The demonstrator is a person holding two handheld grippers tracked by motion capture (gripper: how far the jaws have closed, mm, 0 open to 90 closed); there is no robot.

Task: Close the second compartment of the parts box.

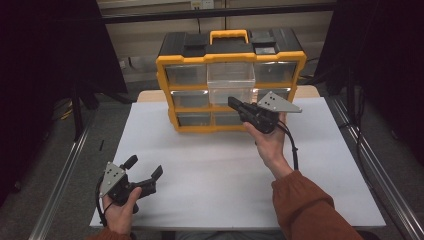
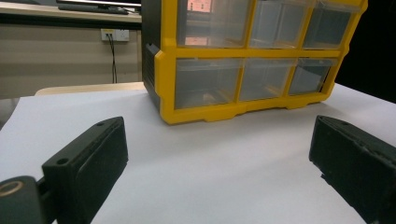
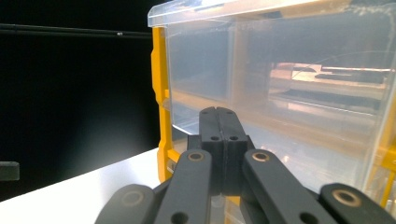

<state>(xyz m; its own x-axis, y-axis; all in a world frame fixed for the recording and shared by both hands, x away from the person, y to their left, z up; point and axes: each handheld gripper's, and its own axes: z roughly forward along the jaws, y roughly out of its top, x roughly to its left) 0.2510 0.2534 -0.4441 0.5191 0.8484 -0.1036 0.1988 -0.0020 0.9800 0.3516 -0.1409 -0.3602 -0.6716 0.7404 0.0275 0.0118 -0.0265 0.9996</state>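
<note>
Right claw (image 3: pixel 218 122) pressed closed before the clear drawer (image 3: pixel 289 79).

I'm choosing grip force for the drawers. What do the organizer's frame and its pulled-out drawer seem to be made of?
The organizer frame looks like moulded hard plastic, yellow with a black top, matte with a slight sheen and rounded cast edges. The pulled-out drawer looks like thin clear plastic: the compartments behind show through its walls, and its surface gives hazy glare. The closed right gripper sits at its front, contact unclear.

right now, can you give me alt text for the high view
A yellow and black drawer cabinet stands on a white table, one clear middle drawer pulled out. The right hand-held gripper reaches it, shut; the left hand-held gripper rests open nearby.
</note>
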